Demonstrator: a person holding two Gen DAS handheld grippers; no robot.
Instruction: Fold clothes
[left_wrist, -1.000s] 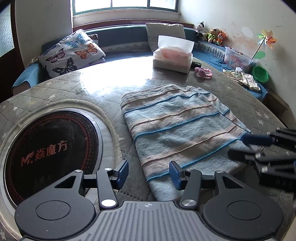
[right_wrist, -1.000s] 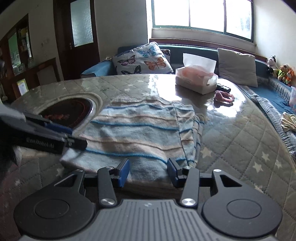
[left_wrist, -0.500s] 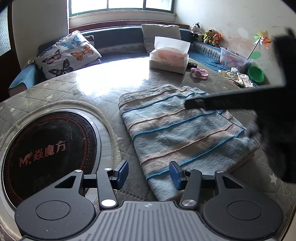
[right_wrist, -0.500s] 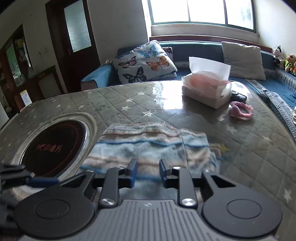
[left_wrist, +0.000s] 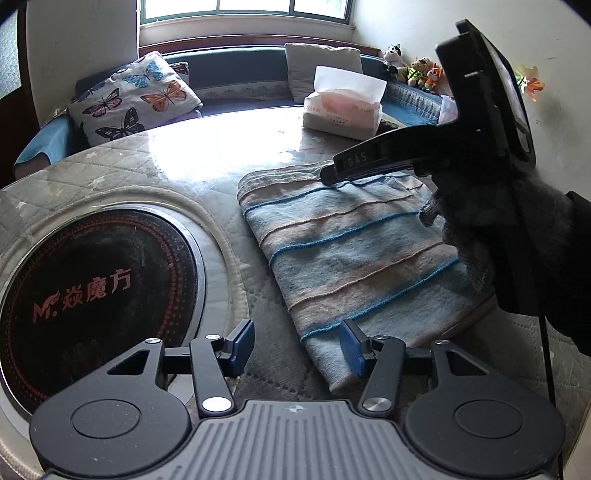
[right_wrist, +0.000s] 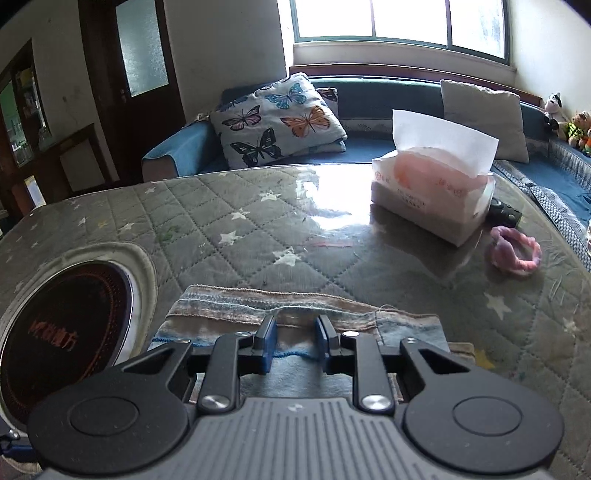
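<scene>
My left gripper (left_wrist: 297, 343) sits about half open with nothing in it. Its right pad hangs over the near corner of the cloth (left_wrist: 351, 254), and I can't tell whether it touches. The left pad is over bare table (left_wrist: 221, 155).

The cloth, a striped blue and tan piece, lies folded flat on the quilted table. In the left view it runs from the centre out toward 3 o'clock. The round hob (left_wrist: 92, 288) set into the table is at 8 o'clock, apart from the cloth's left edge.

My right gripper (right_wrist: 293, 341) has just been closing and now shows only a narrow gap. It is over the cloth's far edge, and I see cloth behind the gap, but nothing pinched between the pads. From the left view that gripper comes in from 2 o'clock, held by a gloved hand (left_wrist: 476, 229), with its tip at the cloth's far edge.

In the right view a tissue box (right_wrist: 432, 195) stands on the table at 1 o'clock, well past the cloth. A pink ring (right_wrist: 515, 253) lies just beside it at 2 o'clock. A butterfly pillow (right_wrist: 280, 118) rests on the bench at 12 o'clock.
</scene>
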